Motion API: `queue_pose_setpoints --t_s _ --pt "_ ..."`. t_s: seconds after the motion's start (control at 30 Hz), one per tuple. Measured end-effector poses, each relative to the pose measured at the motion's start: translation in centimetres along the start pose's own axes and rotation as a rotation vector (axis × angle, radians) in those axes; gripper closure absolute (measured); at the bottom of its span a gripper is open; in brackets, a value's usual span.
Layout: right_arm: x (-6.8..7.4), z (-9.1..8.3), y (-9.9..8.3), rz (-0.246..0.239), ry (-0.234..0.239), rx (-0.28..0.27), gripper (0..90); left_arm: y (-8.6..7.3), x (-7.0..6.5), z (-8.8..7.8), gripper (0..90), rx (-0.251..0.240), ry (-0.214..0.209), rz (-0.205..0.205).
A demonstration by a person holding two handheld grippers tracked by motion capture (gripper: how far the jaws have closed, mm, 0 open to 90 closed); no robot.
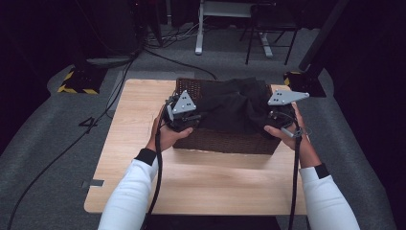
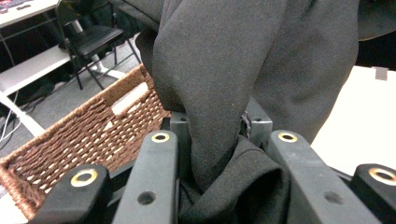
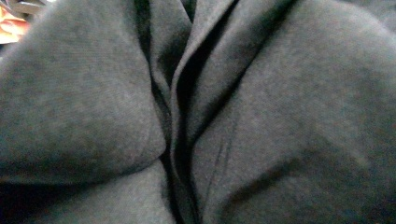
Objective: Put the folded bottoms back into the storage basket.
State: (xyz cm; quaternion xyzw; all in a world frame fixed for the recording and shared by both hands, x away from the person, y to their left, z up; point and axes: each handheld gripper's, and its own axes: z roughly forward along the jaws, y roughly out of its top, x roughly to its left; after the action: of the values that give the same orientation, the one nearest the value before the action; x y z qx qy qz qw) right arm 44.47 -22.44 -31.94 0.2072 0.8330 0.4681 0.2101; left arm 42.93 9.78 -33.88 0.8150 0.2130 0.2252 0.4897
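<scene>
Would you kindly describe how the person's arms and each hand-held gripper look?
White long sleeves end in black cuffs. The left hand-held gripper and right hand-held gripper are black, each topped by a grey three-cornered plate with dark dots and trailing a black cable. The jaws carry brass-ringed holes.

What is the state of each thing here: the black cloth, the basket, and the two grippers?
Black cloth: bunched over the basket, pinched at its left part.
Wicker basket: upright on the table, cloth in and above it.
Left gripper: shut on the cloth.
Right gripper: against the cloth; jaws hidden.
</scene>
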Motion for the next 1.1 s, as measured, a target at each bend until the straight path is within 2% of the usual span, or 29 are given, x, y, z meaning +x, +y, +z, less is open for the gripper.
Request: queue_pose_setpoints --t_s 0.17,0.5,0.8,0.9,1.1 --pt "-0.9 1.2 -0.1 0.008 0.005 0.008 62.9 -0.2 0.6 0.6 73.0 0.016 0.015 -0.014" --pt "-2.6 3.9 -0.9 0.066 0.004 0.055 62.6 -0.8 1.6 2.5 72.9 0.074 0.045 -0.024" --pt "-3.6 6.1 -2.1 0.105 0.001 0.108 62.5 -1.7 2.4 4.4 72.9 0.137 0.048 -0.052" --pt "-4.0 7.2 -2.7 0.118 -0.006 0.145 62.2 -2.1 2.7 5.1 72.9 0.168 0.049 -0.063" --pt "-4.3 8.1 -3.0 0.129 -0.001 0.191 61.3 -2.4 3.2 5.8 72.9 0.207 0.037 -0.073"
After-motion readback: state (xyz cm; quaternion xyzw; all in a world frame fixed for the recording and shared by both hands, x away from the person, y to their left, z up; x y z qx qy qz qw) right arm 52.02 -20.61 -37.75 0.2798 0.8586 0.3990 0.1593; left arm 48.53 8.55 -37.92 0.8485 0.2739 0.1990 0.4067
